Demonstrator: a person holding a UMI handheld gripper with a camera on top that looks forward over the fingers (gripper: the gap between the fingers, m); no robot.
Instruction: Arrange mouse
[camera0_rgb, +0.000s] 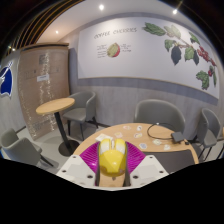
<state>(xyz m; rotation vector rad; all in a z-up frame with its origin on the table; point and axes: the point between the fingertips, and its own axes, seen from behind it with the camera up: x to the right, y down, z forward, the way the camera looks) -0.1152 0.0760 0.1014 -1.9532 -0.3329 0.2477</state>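
While the gripper (113, 163) hangs over the near edge of the wooden table (135, 135), its 2 fingers clamp a yellow mouse (112, 159) between the pads (92, 158). Likely light, rigid, slick plastic; flank grip looks right, keep pressure moderate.

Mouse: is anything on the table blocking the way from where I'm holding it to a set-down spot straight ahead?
Nothing visible does. The gripper is shut on the yellow mouse over the near edge of the wooden table, which is bare straight ahead. A black cable and a dark object lie off to the right, out of that path.
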